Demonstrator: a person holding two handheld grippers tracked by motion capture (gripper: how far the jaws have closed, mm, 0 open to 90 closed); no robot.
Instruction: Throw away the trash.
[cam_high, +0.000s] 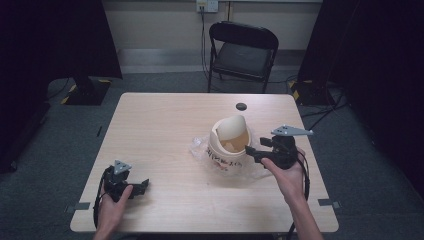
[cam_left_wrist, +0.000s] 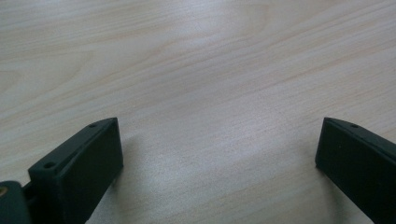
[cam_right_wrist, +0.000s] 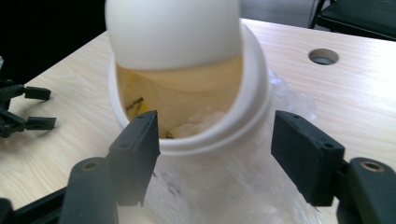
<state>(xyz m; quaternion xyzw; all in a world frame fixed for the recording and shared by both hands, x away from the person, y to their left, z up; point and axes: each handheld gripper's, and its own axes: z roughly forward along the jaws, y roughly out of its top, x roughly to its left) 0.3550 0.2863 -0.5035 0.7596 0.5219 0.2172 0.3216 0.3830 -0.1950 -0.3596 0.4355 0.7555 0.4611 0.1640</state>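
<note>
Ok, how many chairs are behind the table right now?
1. A black folding chair stands on the floor beyond the table's far edge, by the back wall. More could be hidden in the dark sides.

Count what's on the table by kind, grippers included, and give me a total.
Grippers: 2, left gripper and right gripper
Bins: 1, cream bin with its lid tipped open
Plastic bags: 1, clear bag around the bin
Total: 4
</note>
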